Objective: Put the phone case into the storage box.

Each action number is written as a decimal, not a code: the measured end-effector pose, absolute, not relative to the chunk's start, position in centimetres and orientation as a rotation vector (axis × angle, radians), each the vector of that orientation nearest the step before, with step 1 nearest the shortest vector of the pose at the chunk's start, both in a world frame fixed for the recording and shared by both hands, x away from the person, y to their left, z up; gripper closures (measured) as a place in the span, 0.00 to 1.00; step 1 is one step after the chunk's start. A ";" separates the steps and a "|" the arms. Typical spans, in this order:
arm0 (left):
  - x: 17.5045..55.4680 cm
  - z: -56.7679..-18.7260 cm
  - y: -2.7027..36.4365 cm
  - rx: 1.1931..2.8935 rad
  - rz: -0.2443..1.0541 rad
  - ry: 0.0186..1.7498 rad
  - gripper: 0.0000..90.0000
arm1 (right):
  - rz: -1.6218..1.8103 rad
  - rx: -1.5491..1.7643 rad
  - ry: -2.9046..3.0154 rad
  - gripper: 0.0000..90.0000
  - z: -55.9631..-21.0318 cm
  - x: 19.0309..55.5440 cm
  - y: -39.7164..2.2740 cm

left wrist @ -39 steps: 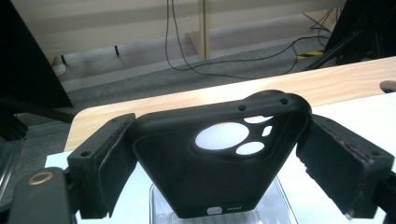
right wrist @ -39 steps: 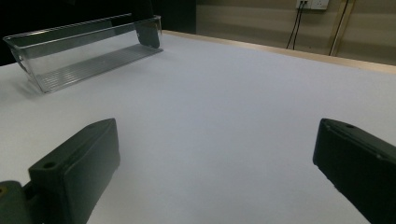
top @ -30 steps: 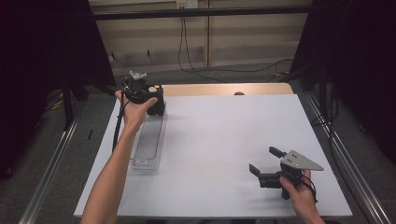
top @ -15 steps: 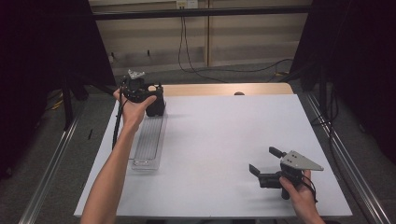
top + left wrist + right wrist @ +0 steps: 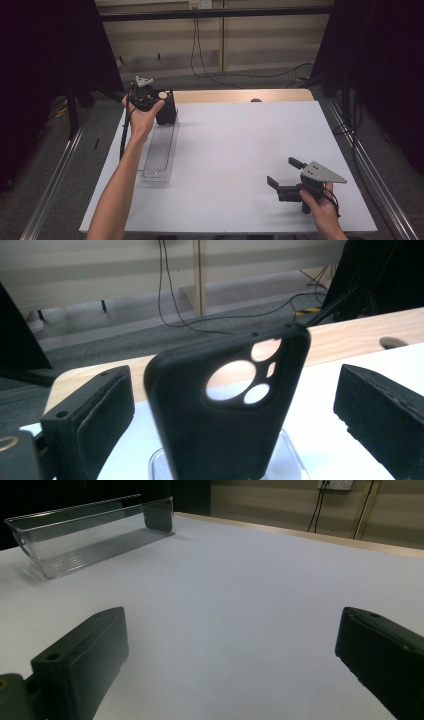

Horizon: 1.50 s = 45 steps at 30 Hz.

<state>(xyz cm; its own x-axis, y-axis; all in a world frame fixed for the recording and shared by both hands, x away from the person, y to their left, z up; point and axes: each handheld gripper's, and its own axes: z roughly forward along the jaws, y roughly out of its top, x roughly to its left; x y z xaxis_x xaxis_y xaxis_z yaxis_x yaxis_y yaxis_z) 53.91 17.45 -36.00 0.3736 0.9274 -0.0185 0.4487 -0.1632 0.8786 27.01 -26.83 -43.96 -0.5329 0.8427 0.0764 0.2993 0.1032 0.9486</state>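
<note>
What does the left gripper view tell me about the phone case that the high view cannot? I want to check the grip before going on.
Left gripper view alone: the black phone case stands upright between the left gripper's open jaws, gaps on both sides, its camera cut-outs showing the wooden table edge through them.

High view alone: the whole clear tray stretching toward the person, and the right gripper, open, resting far off on the white table.

Both: the case sits at the tray's far end, with the left gripper at it, not clamped.

Matt black rubbery phone case (image 5: pixel 220 410), clear glossy plastic tray (image 5: pixel 95 535) (ribbed floor), smooth white table (image 5: pixel 240 150), wood edge.
</note>
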 end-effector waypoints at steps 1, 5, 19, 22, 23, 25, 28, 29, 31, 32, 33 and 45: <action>53.9 -36.1 17.6 1.768 0.695 1.207 0.03 | 1.437 1.111 1.892 0.00 -44.0 27.0 -26.8; 53.5 -36.2 18.3 1.744 0.687 1.185 0.03 | 1.435 1.111 1.891 0.00 -44.0 27.0 -26.8; 51.9 -35.8 19.8 1.674 0.684 1.114 0.04 | 1.436 1.113 1.888 0.00 -44.0 26.9 -27.0; 51.6 -35.8 19.9 1.685 0.686 1.096 0.04 | 1.434 1.117 1.884 0.00 -44.1 26.9 -27.1; 51.5 -35.7 19.9 1.678 0.681 1.095 0.04 | 1.433 1.116 1.884 0.00 -44.1 26.8 -27.2; 51.3 -35.7 19.9 1.681 0.671 1.083 0.04 | 1.428 1.120 1.882 0.00 -44.1 26.8 -27.2; 51.0 -35.7 19.9 1.675 0.671 1.056 0.03 | 1.426 1.127 1.876 0.00 -44.1 26.6 -27.4; 51.0 -35.7 20.0 1.671 0.668 1.058 0.03 | 1.427 1.129 1.873 0.00 -44.1 26.6 -27.4; 50.8 -35.8 20.1 1.667 0.669 1.056 0.03 | 1.426 1.129 1.871 0.00 -44.1 26.5 -27.5; 50.6 -35.9 20.1 1.662 0.666 1.051 0.03 | 1.426 1.131 1.869 0.00 -44.1 26.5 -27.5; 50.5 -35.9 20.2 1.665 0.670 1.042 0.03 | 1.425 1.131 1.869 0.00 -44.1 26.5 -27.6; 48.5 -36.2 20.4 1.639 0.673 0.969 0.04 | 1.424 1.135 1.847 0.00 -43.9 26.5 -27.8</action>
<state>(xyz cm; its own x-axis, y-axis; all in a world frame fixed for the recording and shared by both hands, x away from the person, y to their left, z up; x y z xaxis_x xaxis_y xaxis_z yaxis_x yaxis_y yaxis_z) 48.53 20.44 -36.23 0.5105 0.8587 -0.0444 0.2583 -0.1038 0.9605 26.53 -27.76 -43.94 -0.4986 0.8636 0.0742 0.2914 0.0864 0.9527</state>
